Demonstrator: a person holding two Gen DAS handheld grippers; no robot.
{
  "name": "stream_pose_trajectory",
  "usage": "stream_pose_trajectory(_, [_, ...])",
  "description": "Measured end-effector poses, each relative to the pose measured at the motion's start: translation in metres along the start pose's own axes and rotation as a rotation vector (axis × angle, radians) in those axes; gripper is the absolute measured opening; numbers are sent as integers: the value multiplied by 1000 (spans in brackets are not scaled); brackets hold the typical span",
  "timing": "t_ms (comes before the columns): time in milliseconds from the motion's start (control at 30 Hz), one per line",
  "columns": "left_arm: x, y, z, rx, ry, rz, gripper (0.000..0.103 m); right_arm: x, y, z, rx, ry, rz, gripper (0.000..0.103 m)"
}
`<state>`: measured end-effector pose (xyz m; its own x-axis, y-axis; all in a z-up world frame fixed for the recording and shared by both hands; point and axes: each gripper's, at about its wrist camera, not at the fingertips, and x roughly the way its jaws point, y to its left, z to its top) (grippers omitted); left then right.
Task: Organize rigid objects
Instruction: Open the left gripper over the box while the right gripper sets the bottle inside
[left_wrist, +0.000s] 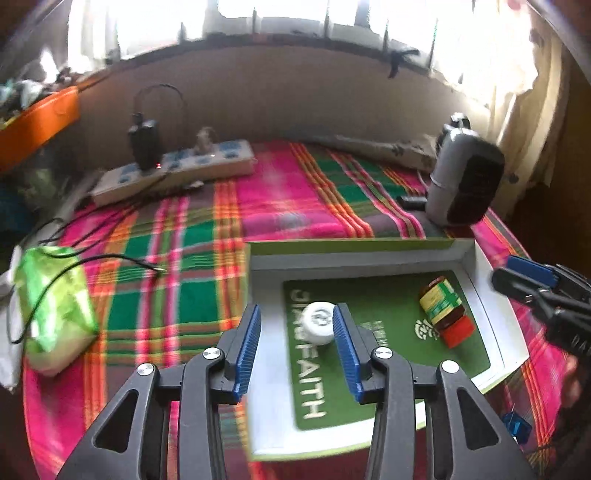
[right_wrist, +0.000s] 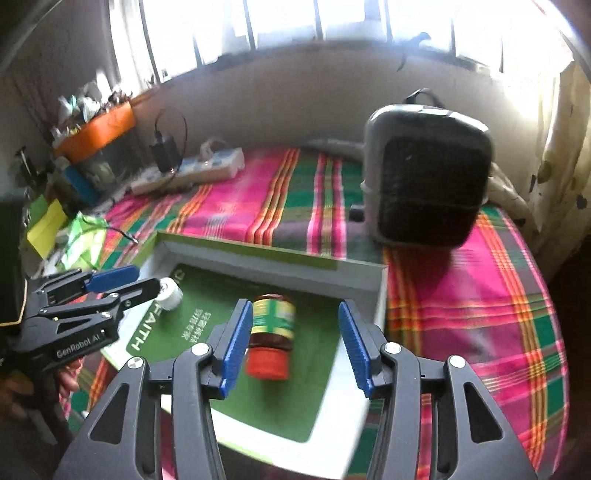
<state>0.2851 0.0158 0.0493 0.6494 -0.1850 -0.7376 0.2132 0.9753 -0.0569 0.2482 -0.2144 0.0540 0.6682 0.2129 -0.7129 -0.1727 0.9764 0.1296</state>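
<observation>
On the plaid cloth (left_wrist: 184, 258) sits a shallow white box (left_wrist: 480, 266) with a green card (right_wrist: 258, 406) lining its floor; at its left the left gripper (left_wrist: 295, 339) stands open, holding nothing, one blue pad beside a small white jar (left_wrist: 319, 323) lying on the card; further right, the right gripper (right_wrist: 295, 347) also gapes empty above a red-capped bottle (right_wrist: 271, 336) lying on its side; a grey heater (right_wrist: 424, 177) stands behind

1. The left gripper (left_wrist: 297, 349) was built of black plastic linkages with triangular cut-outs.
2. Ribbed blue pads (left_wrist: 246, 352) were fitted inside its fingers.
3. Silver screws (right_wrist: 391, 347) were set at the right gripper's (right_wrist: 295, 349) pivots.
4. "GenRobot AI" was printed in white along one side.
</observation>
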Motion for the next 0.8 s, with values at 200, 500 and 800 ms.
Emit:
stream_pose_trajectory(200, [-7, 23, -8, -29, 31, 64, 40, -17, -22, -10, 33, 23, -75, 50])
stream_pose_trajectory(500, [9, 30, -37, -6, 159, 92, 40, 4, -30, -29, 43, 135, -88, 41])
stream_pose_trajectory(800, [-3, 33, -48, -36, 157, 106, 40, 20, -21, -24, -9, 168, -41, 13])
